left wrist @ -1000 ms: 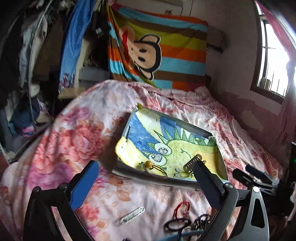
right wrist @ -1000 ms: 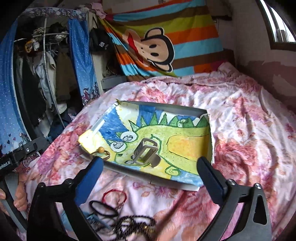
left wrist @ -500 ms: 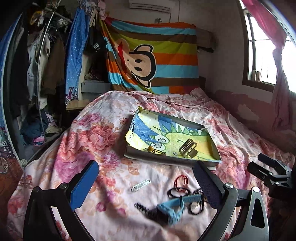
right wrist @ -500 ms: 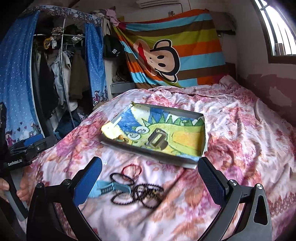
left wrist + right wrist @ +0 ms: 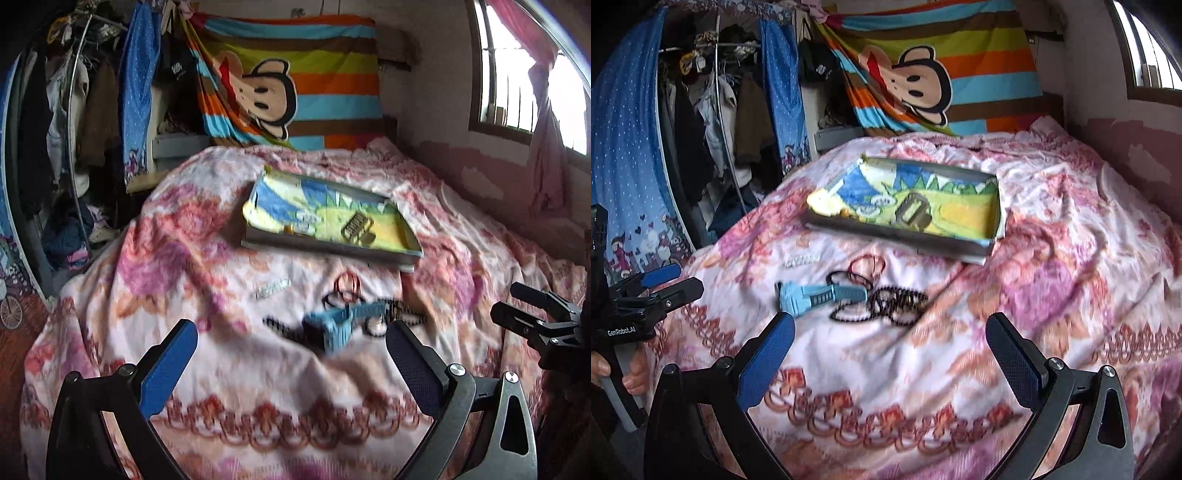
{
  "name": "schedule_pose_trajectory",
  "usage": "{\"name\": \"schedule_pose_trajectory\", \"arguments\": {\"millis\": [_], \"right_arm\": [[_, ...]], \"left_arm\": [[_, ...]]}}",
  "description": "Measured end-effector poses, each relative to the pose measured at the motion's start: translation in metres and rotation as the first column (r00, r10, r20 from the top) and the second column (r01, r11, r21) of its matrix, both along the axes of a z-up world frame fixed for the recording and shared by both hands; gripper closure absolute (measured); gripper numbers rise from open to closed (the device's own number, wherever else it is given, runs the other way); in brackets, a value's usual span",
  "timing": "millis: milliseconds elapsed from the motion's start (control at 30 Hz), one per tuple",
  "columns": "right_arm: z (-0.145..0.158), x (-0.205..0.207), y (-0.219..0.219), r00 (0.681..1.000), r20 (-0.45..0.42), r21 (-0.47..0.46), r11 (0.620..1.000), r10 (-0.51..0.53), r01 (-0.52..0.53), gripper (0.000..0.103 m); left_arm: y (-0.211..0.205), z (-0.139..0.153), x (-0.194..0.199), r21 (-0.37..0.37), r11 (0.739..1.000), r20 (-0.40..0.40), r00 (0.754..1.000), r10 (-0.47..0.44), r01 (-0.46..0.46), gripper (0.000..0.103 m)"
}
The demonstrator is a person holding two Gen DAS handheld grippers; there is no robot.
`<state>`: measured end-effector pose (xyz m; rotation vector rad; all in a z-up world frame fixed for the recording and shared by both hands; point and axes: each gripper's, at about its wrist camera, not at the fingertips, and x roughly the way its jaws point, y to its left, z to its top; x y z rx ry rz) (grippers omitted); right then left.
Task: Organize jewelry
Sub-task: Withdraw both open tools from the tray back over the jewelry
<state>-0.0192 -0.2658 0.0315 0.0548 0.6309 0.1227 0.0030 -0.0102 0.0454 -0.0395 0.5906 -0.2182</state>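
Both grippers released, jaws wide, nothing held: left gripper (image 5: 291,363), right gripper (image 5: 890,354), each hanging over the near end of the bed (image 5: 1052,258).

Loose pile ahead of both, between the fingers and the tray (image 5: 991,242): blue watch (image 5: 812,295), long axis across the view, strap end toward the black beads (image 5: 886,304) just beside it; black hair ties (image 5: 846,277) and red tie (image 5: 868,263) just behind, overlapping; white clip (image 5: 802,261) apart to the left. In the left view, same pile blurred, watch (image 5: 340,325) a little right of centre.

Neither gripper clearly nearer; clip probably on the left gripper's side, beads on the right's.

Inside the tray, on the dinosaur drawing: a brown comb-like clip (image 5: 910,212) mid-tray, a small ring with an amber bead (image 5: 845,213) at the near left wall. Rest of the tray bare paper.
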Motion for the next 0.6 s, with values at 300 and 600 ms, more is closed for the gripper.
{"name": "schedule_pose_trajectory", "arguments": {"millis": [300,600], "right_arm": [[-0.022,0.01,-0.003,0.99,-0.143,0.02,1.0,0.003,0.0,0.001],[-0.029,0.039,0.006,0.966,-0.229,-0.035,0.991,0.12,-0.132,0.001]], "left_arm": [[0.001,-0.02,0.004,-0.009,1.0,-0.121,0.993,-0.014,0.013,0.0],[-0.002,-0.031,0.018,0.007,1.0,-0.192,0.981,-0.022,0.024,0.0]]}}
